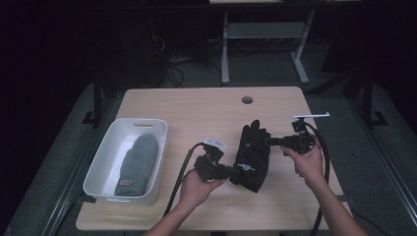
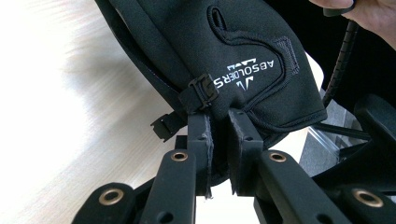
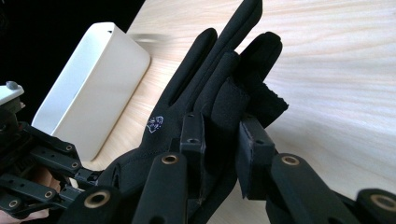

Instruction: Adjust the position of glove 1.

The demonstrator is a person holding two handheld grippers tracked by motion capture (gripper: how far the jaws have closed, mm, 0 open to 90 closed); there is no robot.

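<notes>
- We found the black glove (image 1: 253, 155) on the right half of the desk (image 1: 196, 110), its fingers pointing toward the far edge and its cuff toward the person; it seemed partly raised between the two tools, though we could not tell whether any of it still touched the wood.
- The left tool (image 1: 235, 171) was closed on the glove's cuff; in the left gripper view (image 2: 219, 135) we saw the cuff hem pinched between its jaws, just beside a small black clip (image 2: 201, 91) and the white printed logo (image 2: 250, 77).
- The right tool (image 1: 269, 141) was closed on the glove at its thumb side; in the right gripper view (image 3: 219, 135) the dark fabric sat between the jaws, with the glove's fingers standing up beyond them.
- The left hand (image 1: 196, 187) and the right hand (image 1: 309, 164) each held a tool, with the forearms entering from the near edge and a black cable (image 1: 183, 177) trailing from the left tool.
- A white bin (image 1: 105, 162) stood on the left part of the desk, well apart from the glove.
- Inside the bin lay a grey mitten (image 1: 137, 164), stretched lengthwise with its cuff toward the near end.
- A round hole (image 1: 247, 100) sat in the desk near the far edge.
</notes>
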